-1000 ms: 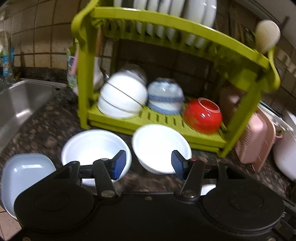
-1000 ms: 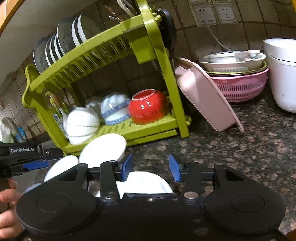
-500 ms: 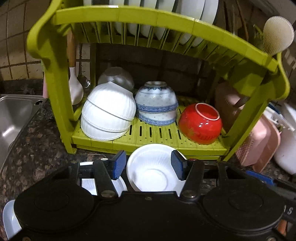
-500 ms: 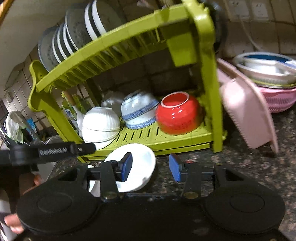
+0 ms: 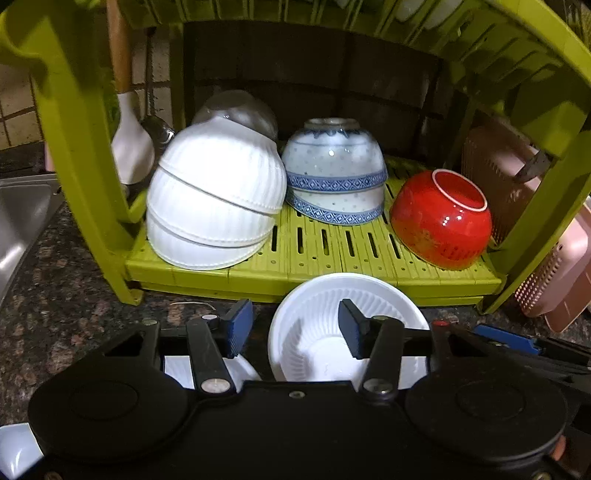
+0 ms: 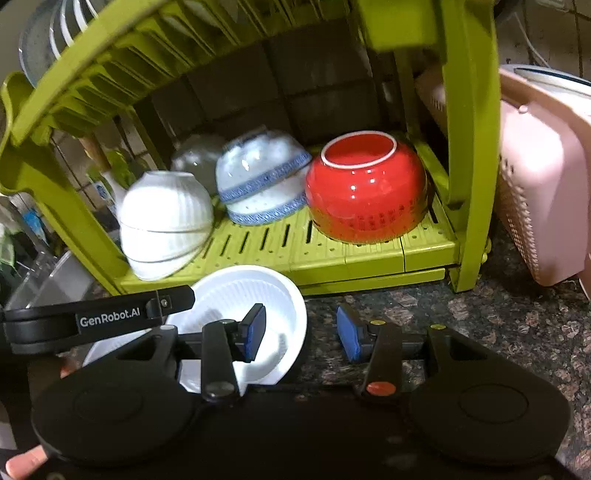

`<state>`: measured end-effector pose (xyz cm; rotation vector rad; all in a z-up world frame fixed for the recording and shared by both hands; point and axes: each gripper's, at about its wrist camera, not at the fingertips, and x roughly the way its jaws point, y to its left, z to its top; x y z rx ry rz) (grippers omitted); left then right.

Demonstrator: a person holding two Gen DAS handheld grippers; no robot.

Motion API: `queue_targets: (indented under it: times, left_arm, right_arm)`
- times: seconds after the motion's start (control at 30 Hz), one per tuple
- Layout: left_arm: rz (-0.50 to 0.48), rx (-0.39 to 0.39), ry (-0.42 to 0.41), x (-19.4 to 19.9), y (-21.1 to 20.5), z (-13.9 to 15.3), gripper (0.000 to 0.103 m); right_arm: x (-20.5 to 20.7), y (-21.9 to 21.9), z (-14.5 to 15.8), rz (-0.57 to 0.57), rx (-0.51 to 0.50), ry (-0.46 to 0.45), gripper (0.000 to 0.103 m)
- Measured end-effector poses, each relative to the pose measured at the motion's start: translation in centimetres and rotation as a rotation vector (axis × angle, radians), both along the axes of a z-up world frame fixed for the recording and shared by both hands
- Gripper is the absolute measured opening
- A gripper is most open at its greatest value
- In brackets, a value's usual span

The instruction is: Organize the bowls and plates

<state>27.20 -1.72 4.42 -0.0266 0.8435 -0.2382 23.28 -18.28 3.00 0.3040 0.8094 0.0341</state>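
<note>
A: White ribbed bowl (image 5: 332,317) on the counter, near the green rack (image 5: 314,258); left gripper (image 5: 291,326) wide open, one finger apparently inside (rim-pinch setup).

B: Right gripper (image 6: 301,334) gapes too, empty, just right of it.

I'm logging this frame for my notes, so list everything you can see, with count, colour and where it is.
dish rack: one, lime green, two tiers, on the counter.
ribbed bowls: three, white, stacked upside down, lower shelf, left.
glass bowl: one, clear, behind the white stack.
patterned bowls: two, white and blue, stacked upside down, shelf middle.
red bowl: one, upside down, tilted, shelf right.
white bowl: one, ribbed inside, on the counter before the rack.
plates: several, upper tier, mostly cut off.
pink basket: one, right of the rack.
sink: steel, far left.
countertop: dark speckled stone.
left gripper: open.
right gripper: open.
</note>
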Motion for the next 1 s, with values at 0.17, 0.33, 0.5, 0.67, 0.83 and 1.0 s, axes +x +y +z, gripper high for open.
queue_targets:
  times: [0.17,0.33,0.5,0.67,0.83,1.0]
  left_arm:
    - [-0.007,0.028,0.010,0.5,-0.9,-0.7,0.053]
    - [-0.009,0.078,-0.006,0.7,-1.6,-1.2,0.050]
    - [0.000,0.094,0.009,1.1,-1.8,-1.9,0.041]
    - [0.001,0.128,0.008,1.1,-2.3,-2.4,0.026]
    - [0.003,0.125,0.004,0.9,-2.4,-2.4,0.022]
    - [-0.005,0.102,0.011,0.4,-2.3,-2.3,0.022]
  right_arm:
    - [1.2,0.5,-1.0,0.002,-0.008,0.035,0.046]
    - [2.1,1.2,-2.0,0.006,-0.032,0.068,0.043]
    - [2.6,1.6,-2.9,0.006,-0.047,0.097,0.036]
    - [2.8,1.8,-3.4,0.012,-0.052,0.107,0.021]
    - [2.5,1.9,-3.3,0.014,-0.074,0.098,0.019]
    - [1.9,1.3,-2.7,0.006,-0.063,0.077,0.019]
